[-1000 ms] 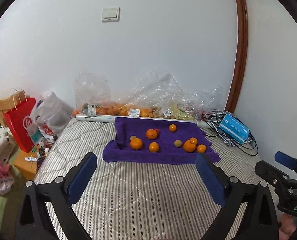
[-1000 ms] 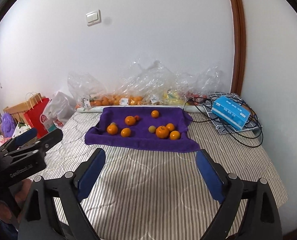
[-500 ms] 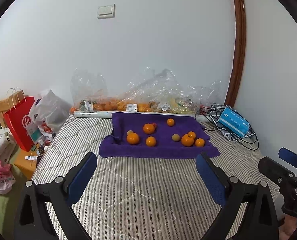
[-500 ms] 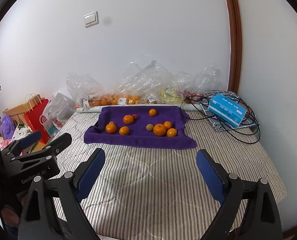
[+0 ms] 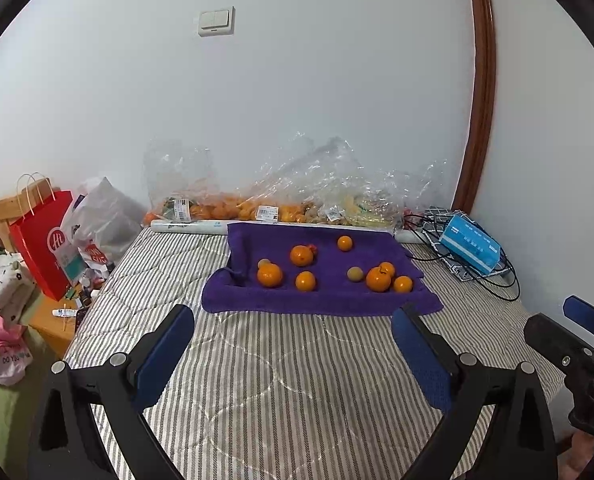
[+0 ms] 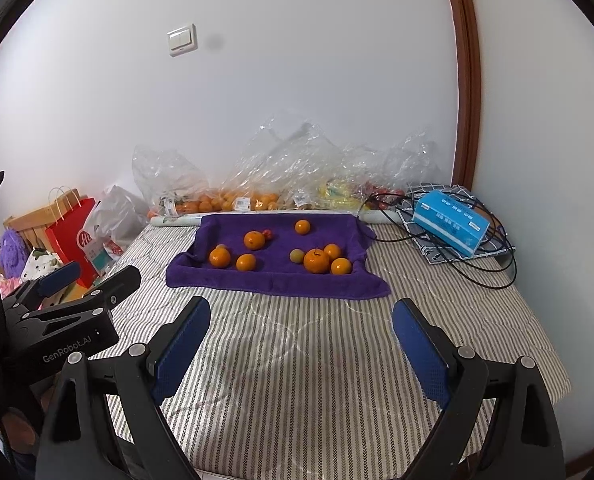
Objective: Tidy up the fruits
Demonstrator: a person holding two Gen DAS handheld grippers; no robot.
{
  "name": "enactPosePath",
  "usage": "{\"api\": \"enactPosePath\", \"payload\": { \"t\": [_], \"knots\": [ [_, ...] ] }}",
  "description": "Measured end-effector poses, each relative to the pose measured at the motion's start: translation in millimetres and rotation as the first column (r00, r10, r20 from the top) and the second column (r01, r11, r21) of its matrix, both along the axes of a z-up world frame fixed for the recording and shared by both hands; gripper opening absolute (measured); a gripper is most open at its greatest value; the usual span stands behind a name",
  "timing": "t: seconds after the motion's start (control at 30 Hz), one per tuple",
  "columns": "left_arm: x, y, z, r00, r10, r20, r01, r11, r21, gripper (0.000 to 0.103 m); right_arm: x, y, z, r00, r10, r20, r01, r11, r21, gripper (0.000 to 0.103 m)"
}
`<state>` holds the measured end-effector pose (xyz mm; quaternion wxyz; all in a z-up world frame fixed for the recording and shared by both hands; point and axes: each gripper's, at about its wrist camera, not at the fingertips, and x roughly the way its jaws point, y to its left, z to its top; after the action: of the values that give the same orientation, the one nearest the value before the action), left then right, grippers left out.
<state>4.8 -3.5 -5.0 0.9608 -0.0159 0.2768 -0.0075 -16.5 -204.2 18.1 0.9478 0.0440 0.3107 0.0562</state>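
Note:
A purple towel (image 5: 329, 296) lies on the far half of a striped mattress (image 5: 289, 380); it also shows in the right wrist view (image 6: 281, 280). Several oranges lie on it, among them a large one (image 5: 378, 279) at the right, shown too in the right wrist view (image 6: 316, 261), one (image 5: 270, 275) at the left, and a small greenish fruit (image 5: 355, 273). My left gripper (image 5: 293, 344) is open and empty, well short of the towel. My right gripper (image 6: 301, 340) is open and empty, likewise short of it.
Clear plastic bags of oranges and other fruit (image 5: 257, 208) line the wall behind the towel. A blue box (image 5: 471, 244) on tangled cables sits at the far right. A red paper bag (image 5: 43, 240) and clutter stand off the left edge.
Both grippers have drawn back and risen slightly, so the towel and fruit look a little farther off. The jaws stay open and nothing on the towel has moved.

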Motion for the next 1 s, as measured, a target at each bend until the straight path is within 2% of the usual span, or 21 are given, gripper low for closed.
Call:
{"api": "enactPosePath", "payload": {
  "t": [1.0],
  "knots": [
    [-0.6,0.7,1.8,1.0,0.006,0.004,-0.006,1.0,-0.001,0.1,-1.7,2.4,4.6,1.0,0.007,0.013,-0.006,1.0,-0.024,0.092]
  ]
}}
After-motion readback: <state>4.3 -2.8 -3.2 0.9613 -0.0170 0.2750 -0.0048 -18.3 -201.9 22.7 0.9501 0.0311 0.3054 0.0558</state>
